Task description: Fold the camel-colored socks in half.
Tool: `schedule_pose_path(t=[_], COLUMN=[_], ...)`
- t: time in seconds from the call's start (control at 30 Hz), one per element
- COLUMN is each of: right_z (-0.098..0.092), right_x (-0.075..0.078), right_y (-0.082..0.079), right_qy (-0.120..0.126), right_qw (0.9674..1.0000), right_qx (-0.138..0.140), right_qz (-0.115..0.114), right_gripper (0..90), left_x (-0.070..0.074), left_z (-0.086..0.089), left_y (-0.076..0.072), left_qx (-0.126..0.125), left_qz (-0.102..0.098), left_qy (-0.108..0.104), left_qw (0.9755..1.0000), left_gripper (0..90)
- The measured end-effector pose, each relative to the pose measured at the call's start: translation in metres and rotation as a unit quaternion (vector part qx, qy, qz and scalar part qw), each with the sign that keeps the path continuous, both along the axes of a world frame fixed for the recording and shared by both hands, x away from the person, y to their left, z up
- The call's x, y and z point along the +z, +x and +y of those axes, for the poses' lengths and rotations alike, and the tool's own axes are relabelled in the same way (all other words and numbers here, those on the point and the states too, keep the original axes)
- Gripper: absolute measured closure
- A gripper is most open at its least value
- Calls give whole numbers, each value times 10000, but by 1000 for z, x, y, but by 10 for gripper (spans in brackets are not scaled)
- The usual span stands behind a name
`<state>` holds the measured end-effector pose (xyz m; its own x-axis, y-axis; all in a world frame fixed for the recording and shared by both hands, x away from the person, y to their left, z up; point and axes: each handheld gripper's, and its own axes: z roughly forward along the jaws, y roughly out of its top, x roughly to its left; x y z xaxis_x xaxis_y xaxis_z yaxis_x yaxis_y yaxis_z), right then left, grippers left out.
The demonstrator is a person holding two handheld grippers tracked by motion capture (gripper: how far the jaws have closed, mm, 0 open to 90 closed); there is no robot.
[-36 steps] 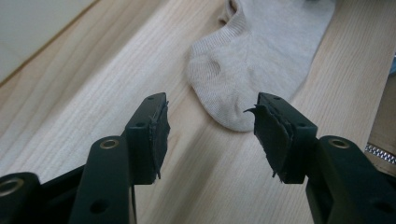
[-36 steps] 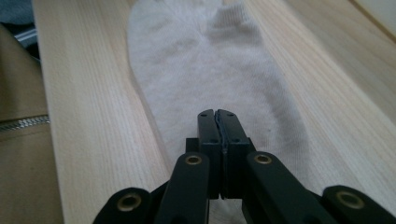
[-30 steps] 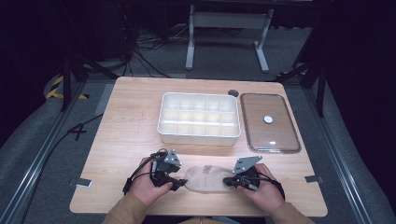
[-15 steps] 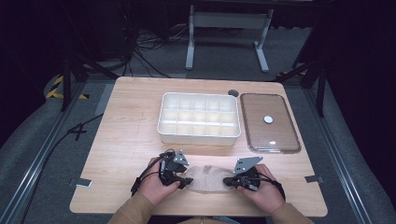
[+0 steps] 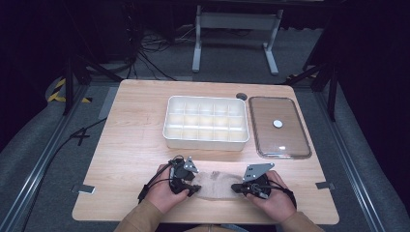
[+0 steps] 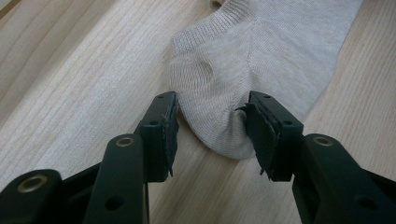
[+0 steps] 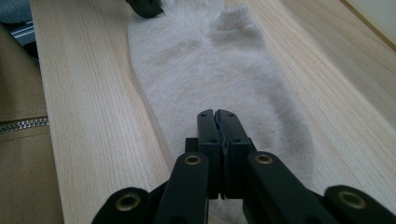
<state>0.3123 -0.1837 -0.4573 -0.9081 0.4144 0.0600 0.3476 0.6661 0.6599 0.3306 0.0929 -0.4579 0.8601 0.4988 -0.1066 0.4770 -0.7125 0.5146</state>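
A beige sock (image 5: 215, 183) lies flat on the wooden table (image 5: 135, 145) near its front edge, between both hands. My left gripper (image 5: 193, 187) is at the sock's left, rounded end (image 6: 252, 60). Its jaws have just been closing and straddle that end, with the pads (image 6: 170, 126) at the fabric's edges and the cloth slightly puckered between them. My right gripper (image 5: 236, 187) is at the sock's right end, shut, its tips (image 7: 218, 116) low over the sock (image 7: 219, 70). Whether fabric is pinched between them is hidden.
A white compartment tray (image 5: 167, 130) stands mid-table beyond the sock, with a clear lid (image 5: 270, 140) with a white knob to its right. The table's front edge and the person's tan sleeve (image 7: 18, 140) are close behind the grippers.
The left gripper's jaws have narrowed around the sock's left end and the hand shifted slightly. The right gripper and the sock's right end have stayed put.
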Motion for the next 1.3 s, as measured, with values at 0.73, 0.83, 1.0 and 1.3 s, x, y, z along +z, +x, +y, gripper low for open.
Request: schedule_pose_path(t=[0.73, 0.83, 1.0, 1.3], right_z=[3, 2, 3, 7], right_x=[-6, -5, -8, -9], right_y=[-1, -1, 0, 1], right_qy=[81, -13, -47, -4], right_qw=[9999, 10000, 10000, 10000], right_qx=[82, 41, 40, 74], right_qz=[-48, -54, 10, -7], right_gripper=[894, 893, 894, 896], left_x=[4, 10, 19, 30], left_z=[0, 3, 4, -3], left_y=[-3, -3, -3, -3], left_qx=[-156, -154, -200, -260], left_qz=[92, 77, 77, 63], left_qy=[-206, -281, -344, -513], left_qw=[9996, 9995, 9992, 9983], left_gripper=[818, 818, 818, 818])
